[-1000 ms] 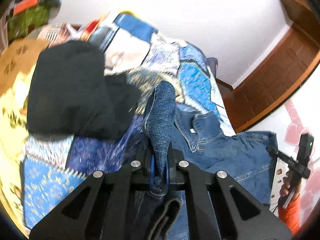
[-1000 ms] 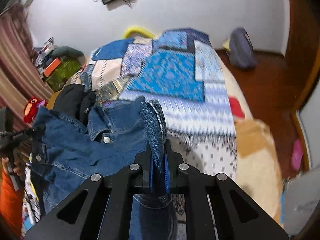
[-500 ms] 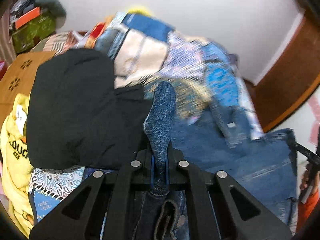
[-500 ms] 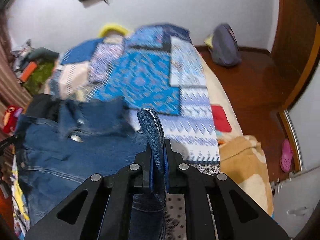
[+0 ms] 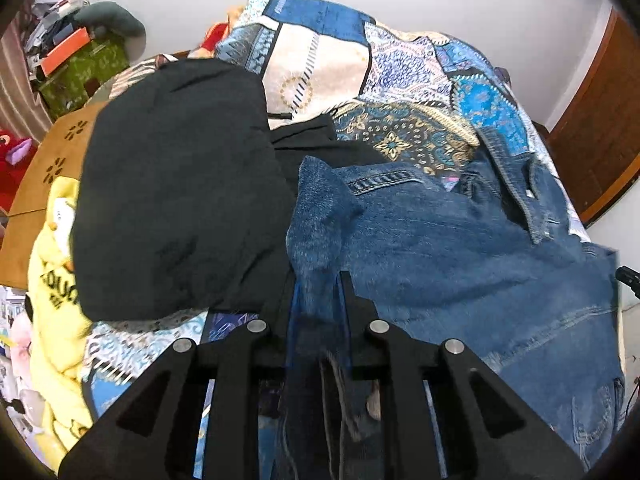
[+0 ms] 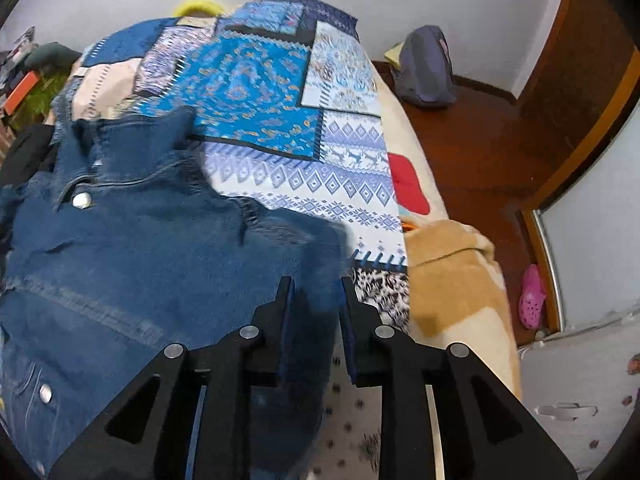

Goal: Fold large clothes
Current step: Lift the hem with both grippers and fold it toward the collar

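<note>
A blue denim jacket (image 5: 460,248) lies spread on a patchwork bedspread (image 5: 400,76), collar towards the far side. The jaws of my left gripper (image 5: 318,280) are opening, with a raised fold of the jacket's edge standing loosely between them. In the right wrist view the jacket (image 6: 132,248) fills the left half, its metal buttons showing. My right gripper (image 6: 314,284) is opening too, and a denim corner sits slack between its fingers, low over the bedspread (image 6: 260,92).
A black garment (image 5: 176,184) lies just left of the jacket, with a yellow garment (image 5: 56,280) beyond it. A beige blanket (image 6: 452,264) covers the bed's right edge. On the wooden floor are a grey backpack (image 6: 428,68) and a pink shoe (image 6: 532,296).
Both grippers have sunk towards the bed with the denim folds. Their jaws, tight on the folds earlier, have parted, and the jacket has spread flatter on the bedspread.
</note>
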{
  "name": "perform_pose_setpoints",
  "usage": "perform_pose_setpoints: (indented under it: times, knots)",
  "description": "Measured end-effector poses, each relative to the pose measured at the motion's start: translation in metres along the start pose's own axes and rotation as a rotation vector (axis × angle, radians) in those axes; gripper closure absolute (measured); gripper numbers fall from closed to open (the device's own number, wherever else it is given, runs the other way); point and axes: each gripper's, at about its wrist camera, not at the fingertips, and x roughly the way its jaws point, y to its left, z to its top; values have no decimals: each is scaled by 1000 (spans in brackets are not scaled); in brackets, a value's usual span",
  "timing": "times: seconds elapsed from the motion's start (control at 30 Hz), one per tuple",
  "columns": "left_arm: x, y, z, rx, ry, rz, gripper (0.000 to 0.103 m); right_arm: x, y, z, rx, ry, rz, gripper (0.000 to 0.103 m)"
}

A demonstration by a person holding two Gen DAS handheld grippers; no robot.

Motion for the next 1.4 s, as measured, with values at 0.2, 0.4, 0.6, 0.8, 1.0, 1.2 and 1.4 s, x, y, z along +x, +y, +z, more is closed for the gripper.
perform_pose_setpoints:
  times: [0.2,0.4,0.6,0.8,1.0,1.2,1.4]
  knots:
    - [-58,0,-16,19,-60,-16,81,-67,13,-22,-43,-89,42,83]
    - [-119,-7,-43,69,-141,-17,58,-134,32,-51,-94,-211,51,44]
    - [-160,-13,-87,145,-165,-4,32,-172,45,-86,-128,-273,50,29]
    - [-158,-2,-137,111,-98,-64,31,-159,48,-122,-119,-205,80,29]
    - [-126,23,-177,24,49,-92,31,-127,39,-157,-27,-84,124,29]
    - [-92,57,-218,-151,183,-239,31,-101,25,-189,102,22,151,29]
    - [-62,64,-248,-277,274,-339,31,-84,26,-205,140,91,263,29]
